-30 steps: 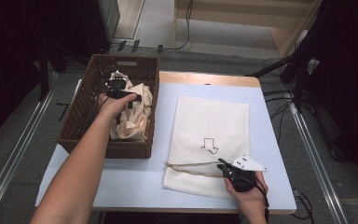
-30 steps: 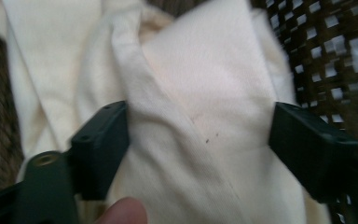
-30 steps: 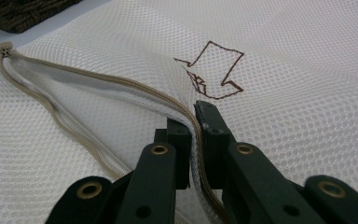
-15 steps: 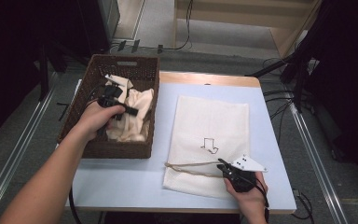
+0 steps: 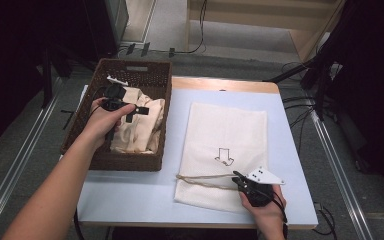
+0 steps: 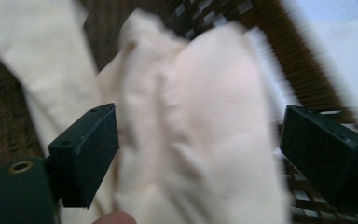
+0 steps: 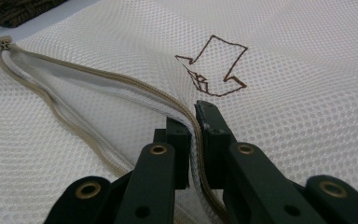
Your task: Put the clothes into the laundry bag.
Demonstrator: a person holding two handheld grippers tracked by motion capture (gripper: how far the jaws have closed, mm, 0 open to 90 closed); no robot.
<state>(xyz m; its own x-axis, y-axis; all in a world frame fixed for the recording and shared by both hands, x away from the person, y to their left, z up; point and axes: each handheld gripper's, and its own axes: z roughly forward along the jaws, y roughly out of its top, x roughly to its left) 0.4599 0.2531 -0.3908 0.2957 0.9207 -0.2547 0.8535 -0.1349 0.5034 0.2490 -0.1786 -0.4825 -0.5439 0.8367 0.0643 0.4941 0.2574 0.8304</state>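
Pale blue and smooth, the table point(image 5: 130, 195) is standing on a grey floor in the high view, with a light wooden strip along its far edge. On its left side we are seeing a dark brown woven wicker basket point(image 5: 145, 75), rectangular, with crumpled cream cloth point(image 5: 140, 130) lying inside it. We are holding the left gripper point(image 5: 132, 108) just above that cloth. On the right a flat white mesh bag point(image 5: 230, 130) is lying, printed with a small outlined arrow point(image 5: 224, 156), and its beige zipper point(image 5: 200, 179) is running along the near end. The right gripper point(image 5: 237, 176) is resting at that zipper edge.

From the left gripper view, blurred, we are looking at soft folded cream cloth point(image 6: 200, 140) between the two black jaws, which have just been opening and are standing wide apart, pressing on nothing. Dark wicker weave point(image 6: 270, 60) is showing behind.

From the right gripper view, we are seeing fine honeycomb mesh point(image 7: 307, 60), the brown arrow point(image 7: 213, 67), and the zipper point(image 7: 98, 79) gaping open along a curve. The right gripper point(image 7: 196, 122) is clenching the zipper edge of the bag between its jaws.
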